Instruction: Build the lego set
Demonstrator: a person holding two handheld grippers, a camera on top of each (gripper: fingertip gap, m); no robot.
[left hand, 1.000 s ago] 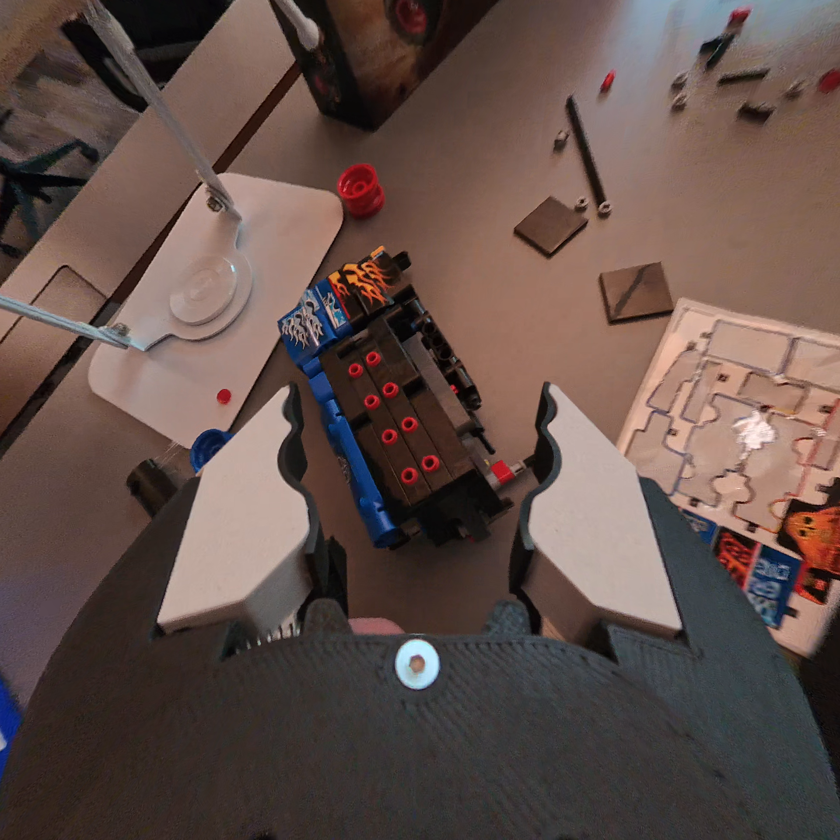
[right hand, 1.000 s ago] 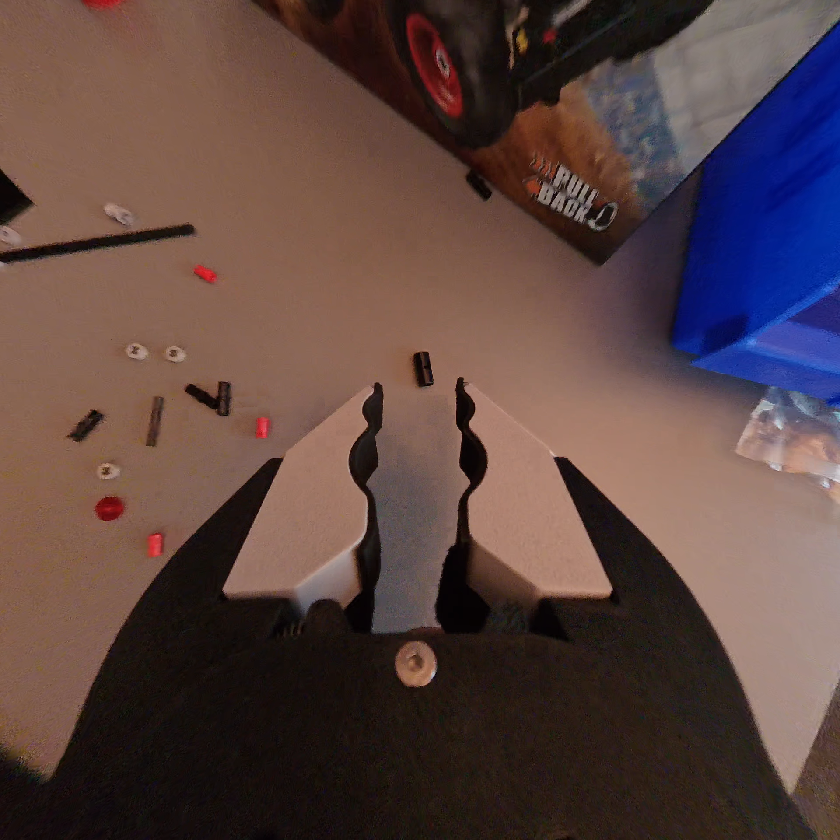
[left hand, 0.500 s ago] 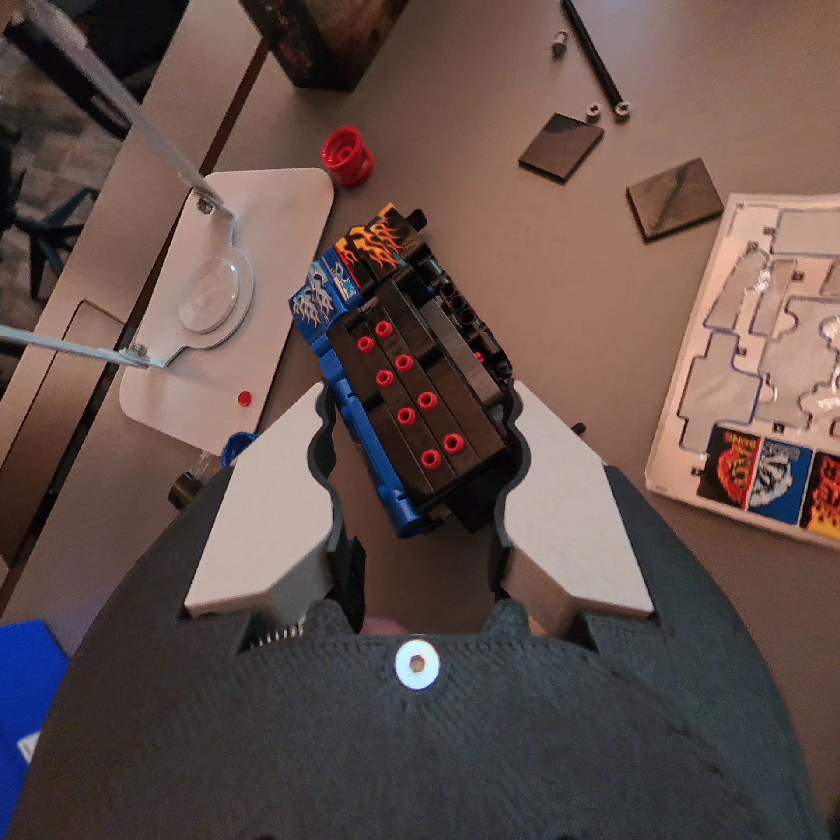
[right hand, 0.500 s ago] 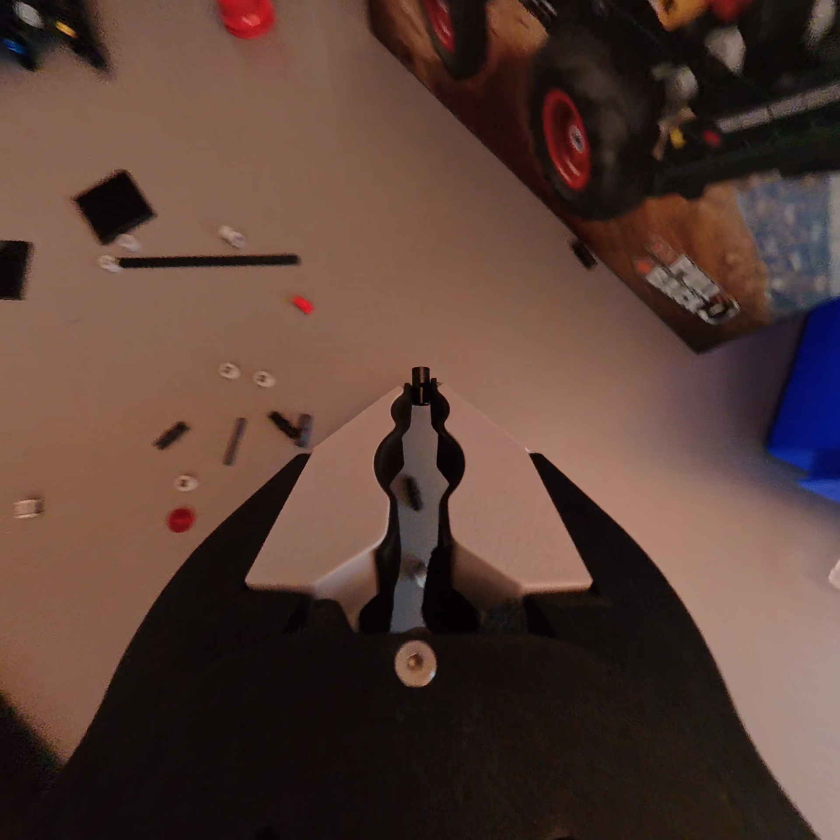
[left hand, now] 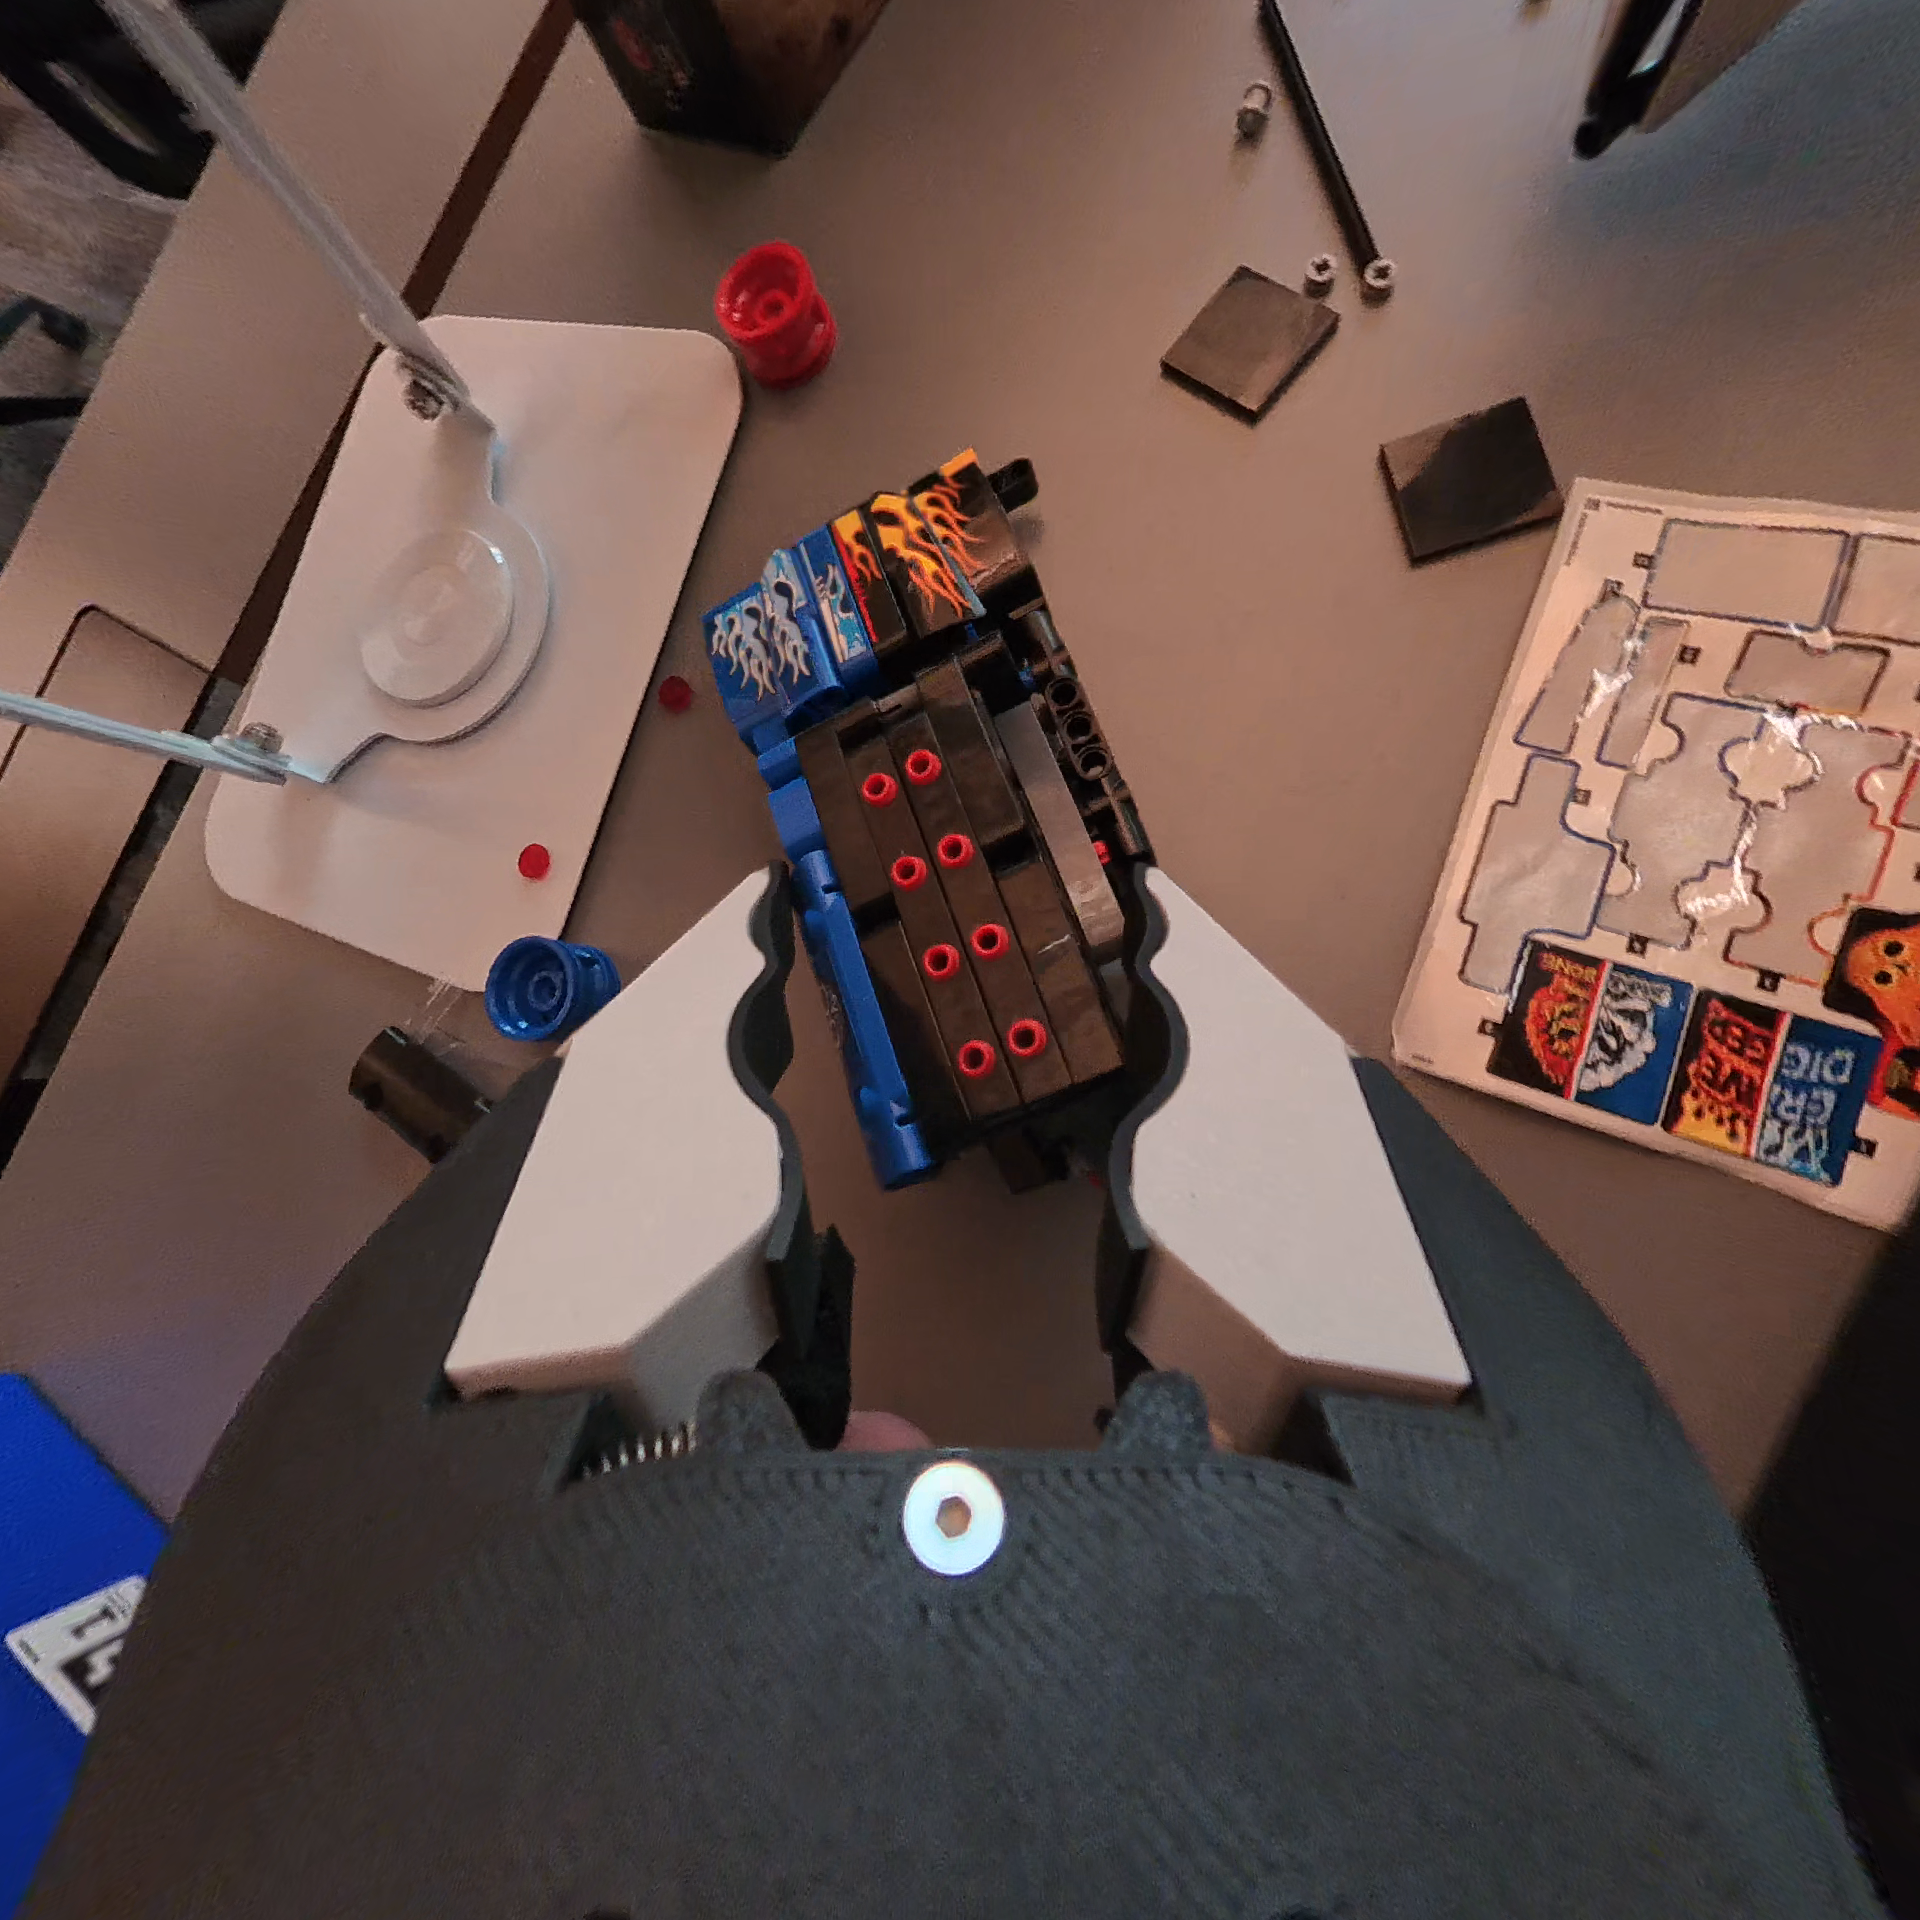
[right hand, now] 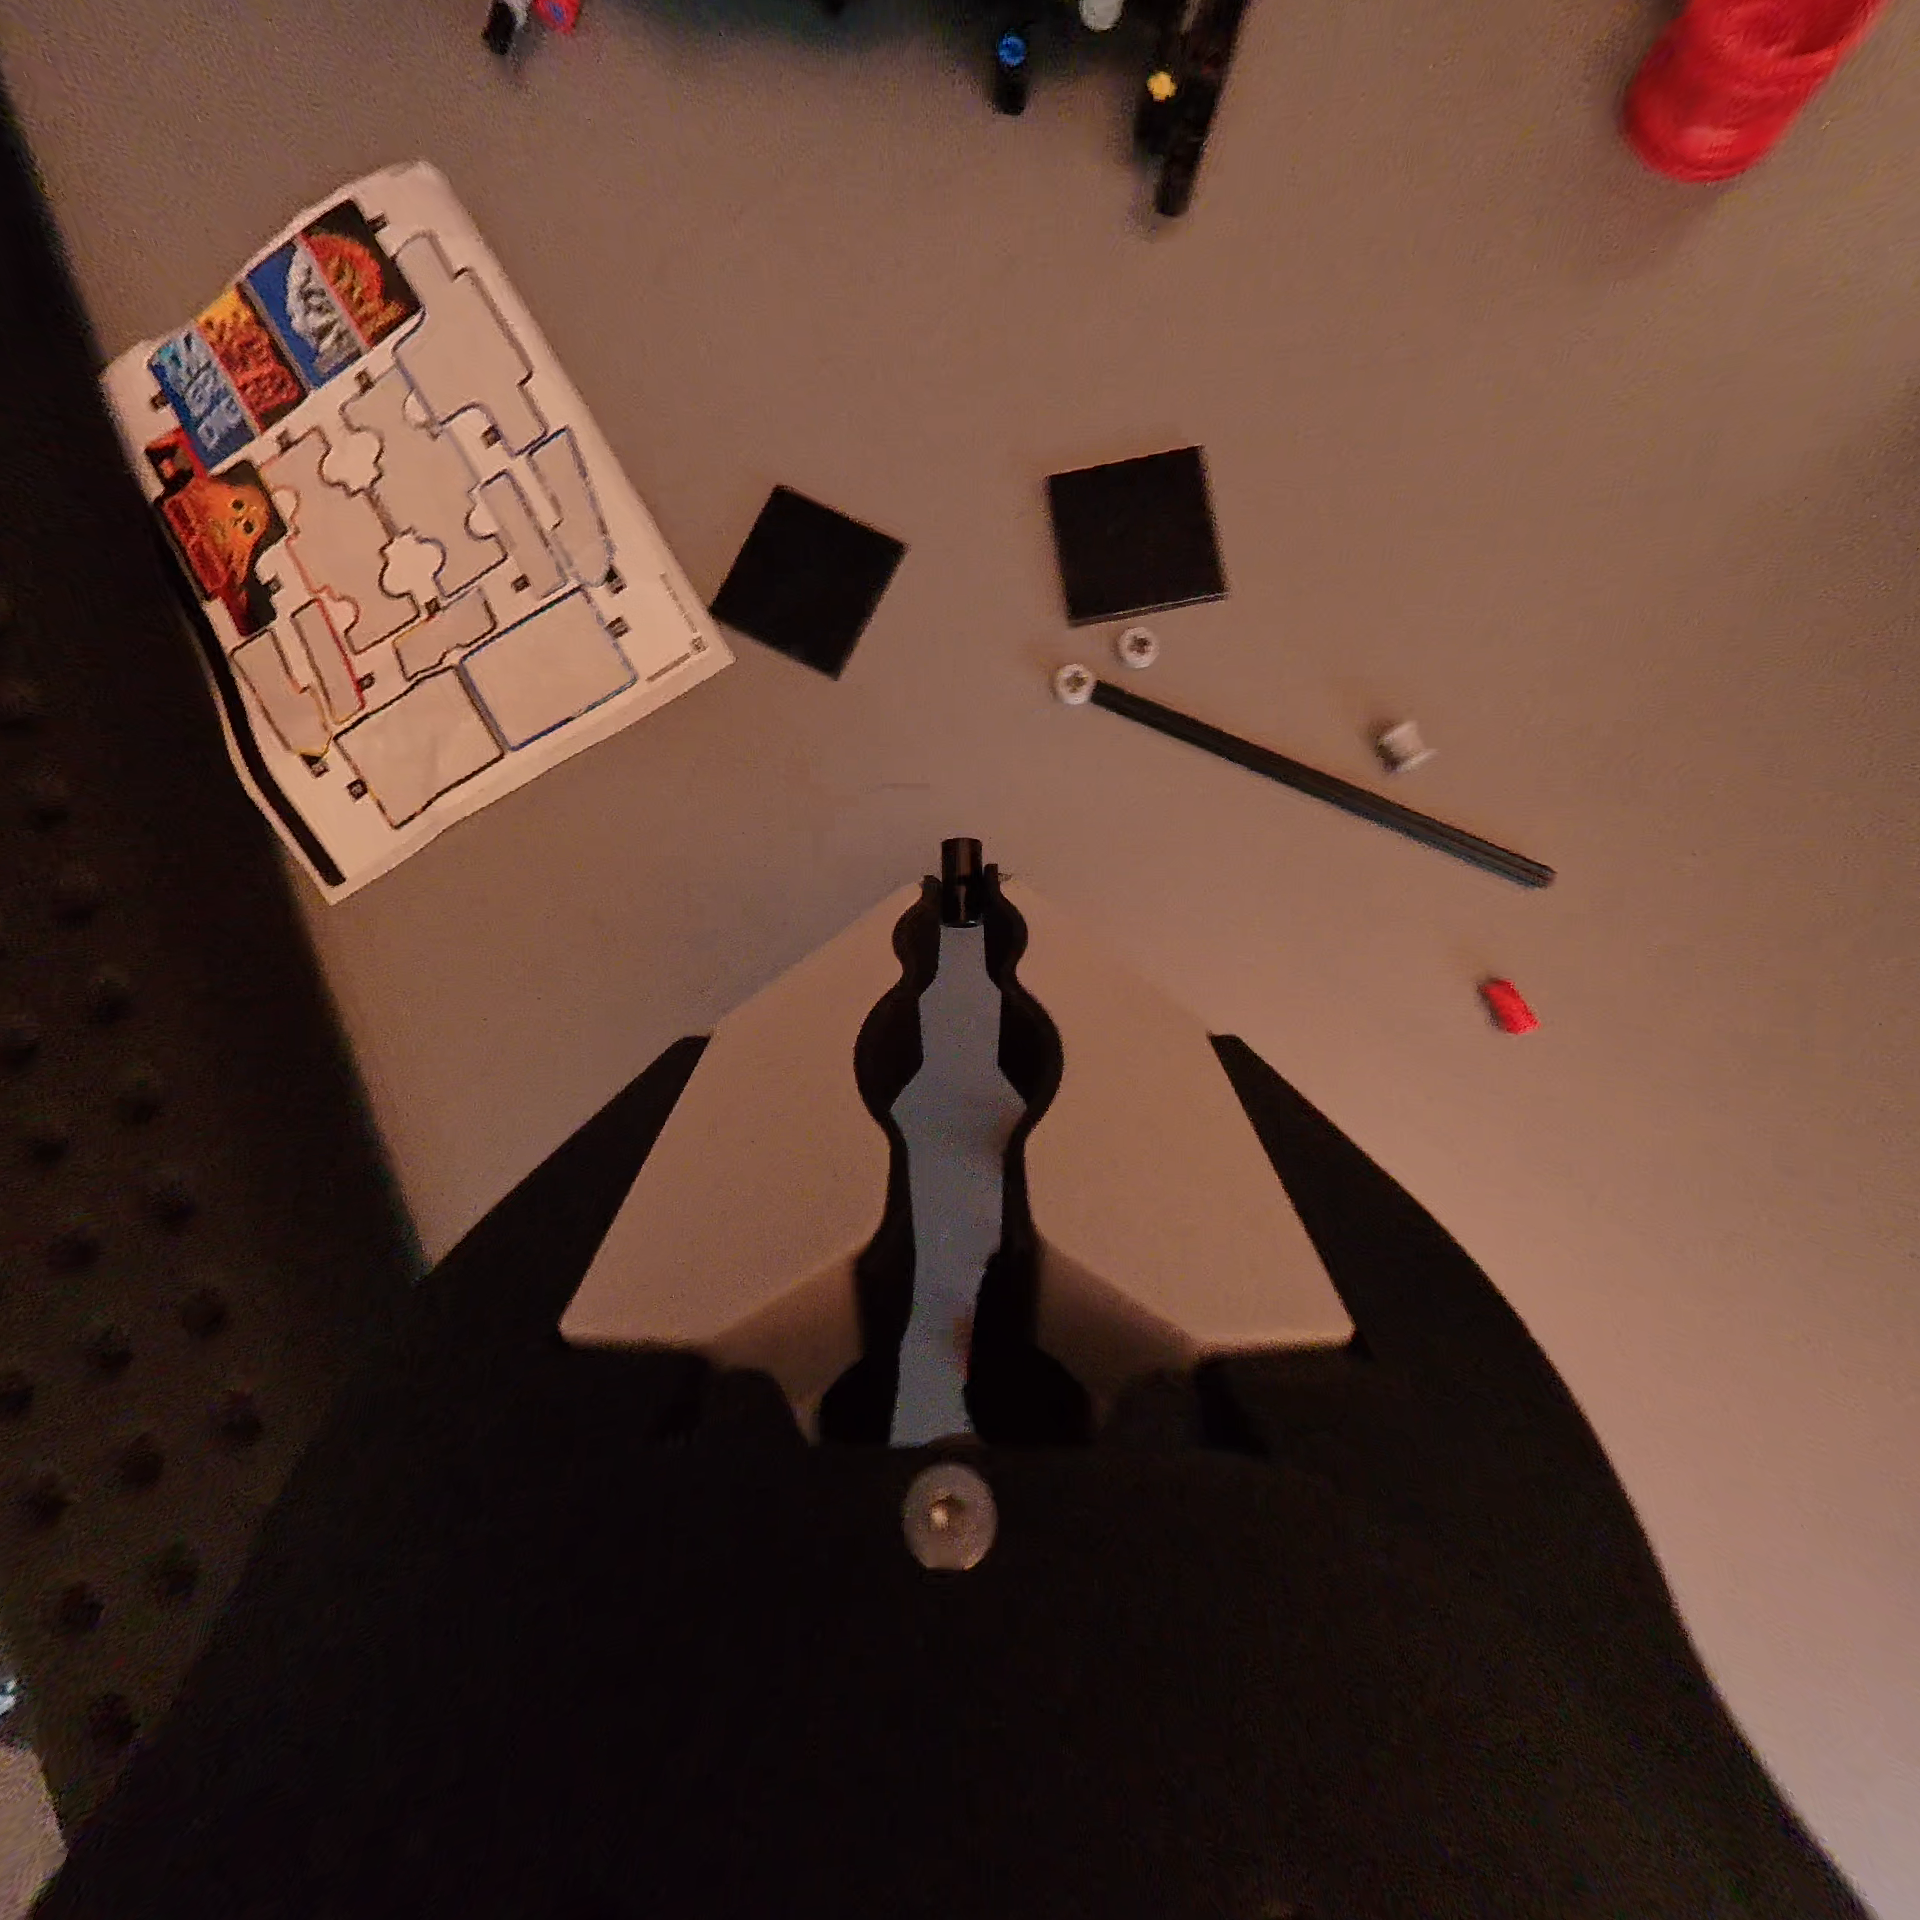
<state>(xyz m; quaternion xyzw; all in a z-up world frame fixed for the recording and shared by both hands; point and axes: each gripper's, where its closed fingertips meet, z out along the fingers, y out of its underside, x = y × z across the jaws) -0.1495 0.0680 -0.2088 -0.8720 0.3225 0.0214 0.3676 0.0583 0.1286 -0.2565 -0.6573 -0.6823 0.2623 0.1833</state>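
The black and blue lego chassis (left hand: pixel 966 914), with red pins on top and flame-stickered panels at its far end, lies in the middle of the left wrist view. My left gripper (left hand: pixel 958 904) straddles its near half, with the fingers pressed against the blue beam on the left and the black side on the right. My right gripper (right hand: pixel 961 896) is shut on a small black pin (right hand: pixel 958 871) that sticks out past the fingertips, held above the table.
A sticker sheet (left hand: pixel 1662 831) (right hand: pixel 395 520) lies right of the chassis. Two black square tiles (right hand: pixel 805 580) (right hand: pixel 1136 532), a long black axle (right hand: pixel 1320 779), grey bushes and a red pin (right hand: pixel 1507 1006) are scattered nearby. A red hub (left hand: pixel 774 312), blue hub (left hand: pixel 545 987) and white lamp base (left hand: pixel 468 623) sit to the left. There is about 25 centimetres between the tips of the two grippers. The right tips stand about 7 centimetres off the long black axle (right hand: pixel 1320 779). Look for it in the left wrist view (left hand: pixel 1309 120) too.
My left gripper moved forward over the chassis and its fingers closed in on it. My right gripper shut on the black pin, lifted it and swung over toward the tiles and sticker sheet.
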